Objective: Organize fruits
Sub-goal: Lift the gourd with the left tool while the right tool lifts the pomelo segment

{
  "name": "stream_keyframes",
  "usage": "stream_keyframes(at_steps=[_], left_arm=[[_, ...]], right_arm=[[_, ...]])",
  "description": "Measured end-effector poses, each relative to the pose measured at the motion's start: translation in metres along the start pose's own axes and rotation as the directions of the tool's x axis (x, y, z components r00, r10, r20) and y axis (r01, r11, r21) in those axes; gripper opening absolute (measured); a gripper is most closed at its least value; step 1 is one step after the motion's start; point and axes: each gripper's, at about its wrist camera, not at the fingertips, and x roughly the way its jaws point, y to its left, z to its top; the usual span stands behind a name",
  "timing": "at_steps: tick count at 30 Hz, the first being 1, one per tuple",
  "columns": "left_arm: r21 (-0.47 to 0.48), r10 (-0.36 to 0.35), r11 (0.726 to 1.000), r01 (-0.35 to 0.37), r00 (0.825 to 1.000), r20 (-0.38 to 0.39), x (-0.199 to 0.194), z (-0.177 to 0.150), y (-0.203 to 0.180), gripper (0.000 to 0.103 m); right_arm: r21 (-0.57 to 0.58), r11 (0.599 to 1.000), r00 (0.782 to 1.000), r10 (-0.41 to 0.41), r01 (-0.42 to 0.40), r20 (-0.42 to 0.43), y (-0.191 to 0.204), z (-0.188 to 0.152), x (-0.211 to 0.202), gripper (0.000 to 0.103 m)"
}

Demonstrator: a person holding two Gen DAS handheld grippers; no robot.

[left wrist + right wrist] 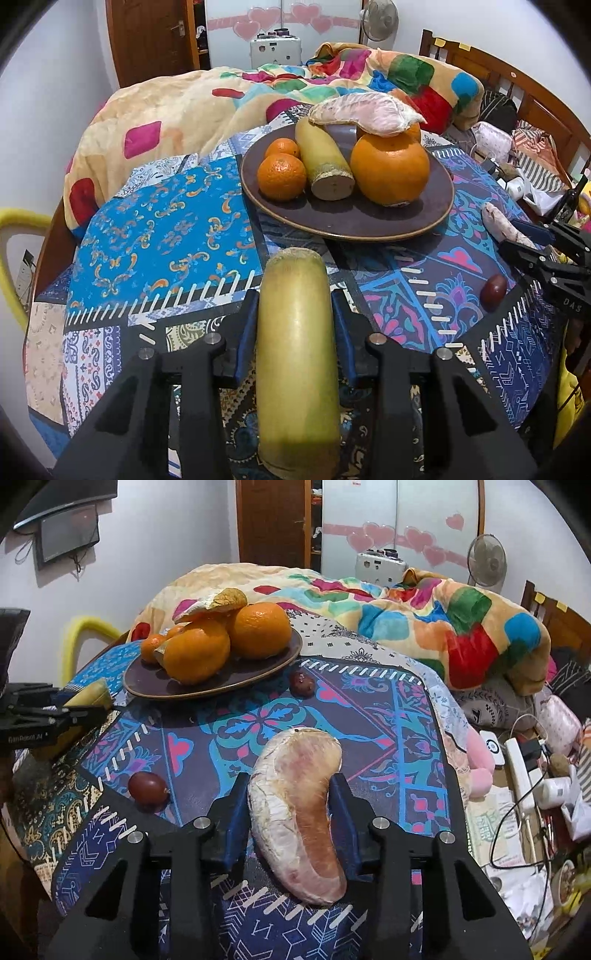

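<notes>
Clamped between the left gripper [295,314] fingers, the cane piece [295,354] looks stiff and smooth, safe to squeeze mid-length. Right gripper [290,805] grips a soft, tearable pomelo segment [295,819]; both hover short of the plate [369,225].

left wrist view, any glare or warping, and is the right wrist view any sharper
Left wrist view: heavy fisheye bending with dark corners, and a soft sheen down the sugarcane piece in the left gripper. Right wrist view: same bending, similar sharpness, pomelo segment in the right gripper crisp, soft shadow under the plate.
</notes>
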Motion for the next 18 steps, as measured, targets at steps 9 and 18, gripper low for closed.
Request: stream_keyframes(at_steps=[9,18], left_arm=[[0.011,0.003,1.000,-0.004,0.999,0.055,-0.019,0.001,-0.001,0.038],[0.018,-0.023,1.000,0.021,0.990,0.142,-0.052,0.011,-0.006,0.038]], right_arm=[[0.012,1.000,0.999,0.018,-0.019,0.038,-0.001,0.004,-0.011,0.026],[0.003,1.000,0.999,0.007,-0.007,0.053,0.001,0.009,-0.013,0.023]])
